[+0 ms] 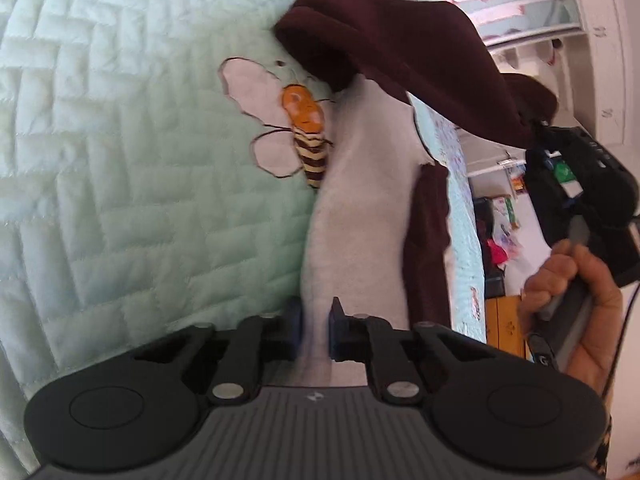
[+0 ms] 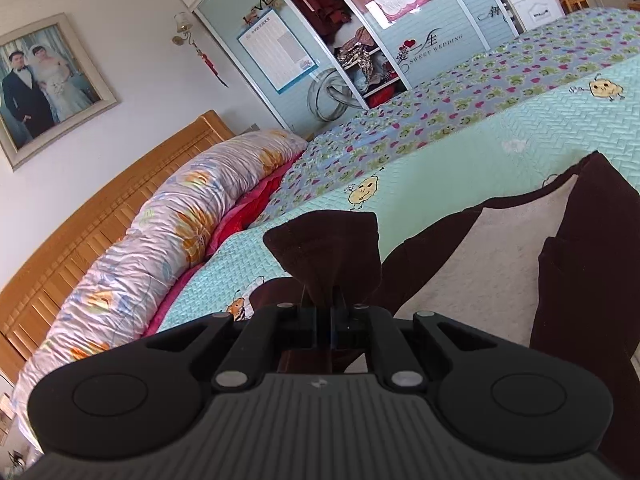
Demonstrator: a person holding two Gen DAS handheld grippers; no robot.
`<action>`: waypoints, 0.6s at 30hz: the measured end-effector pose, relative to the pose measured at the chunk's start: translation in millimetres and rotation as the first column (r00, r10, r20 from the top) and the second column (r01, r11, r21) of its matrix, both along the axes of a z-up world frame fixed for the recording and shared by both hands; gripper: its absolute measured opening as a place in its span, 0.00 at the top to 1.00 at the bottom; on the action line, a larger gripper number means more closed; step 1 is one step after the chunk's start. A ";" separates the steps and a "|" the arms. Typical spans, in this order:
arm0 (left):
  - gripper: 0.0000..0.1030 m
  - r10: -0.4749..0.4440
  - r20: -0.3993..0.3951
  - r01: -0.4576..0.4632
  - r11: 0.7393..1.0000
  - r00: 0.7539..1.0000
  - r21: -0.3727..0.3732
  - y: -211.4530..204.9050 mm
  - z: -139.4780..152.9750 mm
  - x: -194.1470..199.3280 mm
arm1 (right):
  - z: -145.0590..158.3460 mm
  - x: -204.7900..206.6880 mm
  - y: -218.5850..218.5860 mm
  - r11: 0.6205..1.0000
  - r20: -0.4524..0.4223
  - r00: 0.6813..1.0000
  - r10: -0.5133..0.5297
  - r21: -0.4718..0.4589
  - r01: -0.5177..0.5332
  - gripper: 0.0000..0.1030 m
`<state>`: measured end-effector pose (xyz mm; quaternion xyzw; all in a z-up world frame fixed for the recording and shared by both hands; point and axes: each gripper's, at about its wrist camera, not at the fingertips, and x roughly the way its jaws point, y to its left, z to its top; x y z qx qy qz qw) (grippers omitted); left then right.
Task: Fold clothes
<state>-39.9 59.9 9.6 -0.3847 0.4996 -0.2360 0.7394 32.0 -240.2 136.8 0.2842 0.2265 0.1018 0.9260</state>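
With both the left gripper [image 1: 314, 330] and right gripper [image 2: 324, 316] pinched tight on the dark garment [image 1: 400, 52] over the bed [image 1: 120, 160], an uneven pull could skew the fold.

You look along the left gripper [image 1: 316, 330], its shell matt black plastic with a ribbed grey body and dull metal pivot pins. Before you lies the garment [image 1: 360, 208]: dark maroon cloth outside, soft and matt, with a pale, fleecy lining that looks slightly nubbly. The bedspread [image 1: 120, 140] beneath is quilted mint cloth with a faint sheen, stitched in a herringbone pattern. In the right wrist view, the headboard [image 2: 120, 208] is slatted, varnished orange wood, and the rolled quilt [image 2: 160, 248] is shiny, satiny fabric.
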 end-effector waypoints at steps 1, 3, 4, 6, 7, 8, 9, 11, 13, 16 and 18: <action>0.90 0.004 0.001 -0.004 1.000 1.000 -0.001 0.7 0.5 0.0 | 0.2 0.7 6.9 1.000 0.002 1.000 0.008 -0.016 -0.008 0.91; 0.90 0.008 0.009 -0.008 1.000 1.000 0.008 0.8 2.3 -0.5 | 1.1 1.3 26.8 0.998 0.011 0.999 0.035 -0.050 -0.035 0.91; 0.90 0.007 0.016 -0.007 1.000 1.000 0.017 0.1 3.5 -0.9 | 1.2 0.4 39.3 0.997 0.020 0.998 0.055 -0.057 -0.054 0.91; 0.90 0.002 0.044 -0.004 0.999 0.999 0.050 -3.1 7.7 -2.4 | -0.9 -0.7 62.2 0.995 0.030 0.995 0.095 -0.041 -0.093 0.91; 0.90 -0.004 0.063 0.000 0.998 0.998 0.070 -4.8 10.5 -3.4 | -2.7 -1.1 72.5 0.993 0.033 0.993 0.113 -0.028 -0.112 0.91; 0.90 -0.010 0.086 0.002 0.995 0.996 0.095 -6.5 13.9 -4.9 | -4.8 -1.1 80.8 0.992 0.035 0.991 0.128 -0.015 -0.128 0.91; 0.90 -0.015 0.101 0.003 0.993 0.995 0.117 -9.6 15.7 -4.7 | -7.0 -0.5 86.8 0.990 0.036 0.990 0.138 -0.002 -0.138 0.91; 0.90 -0.006 0.103 -0.007 0.991 0.995 0.133 -11.2 16.8 -6.0 | -10.3 1.7 90.0 0.989 0.031 0.990 0.141 0.033 -0.142 0.91; 0.90 0.003 0.097 -0.017 0.990 0.995 0.139 -13.4 15.9 -3.8 | -10.1 4.1 84.7 0.988 0.034 0.990 0.136 0.069 -0.138 0.91; 0.90 0.009 0.109 -0.027 0.987 0.994 0.161 -17.3 18.1 -1.3 | -1.1 7.1 62.7 0.986 0.060 0.993 0.101 0.130 -0.108 0.91; 0.90 0.011 0.120 -0.033 0.983 0.993 0.183 -20.5 20.3 0.0 | 9.1 9.3 36.6 0.979 0.083 0.995 0.056 0.191 -0.071 0.91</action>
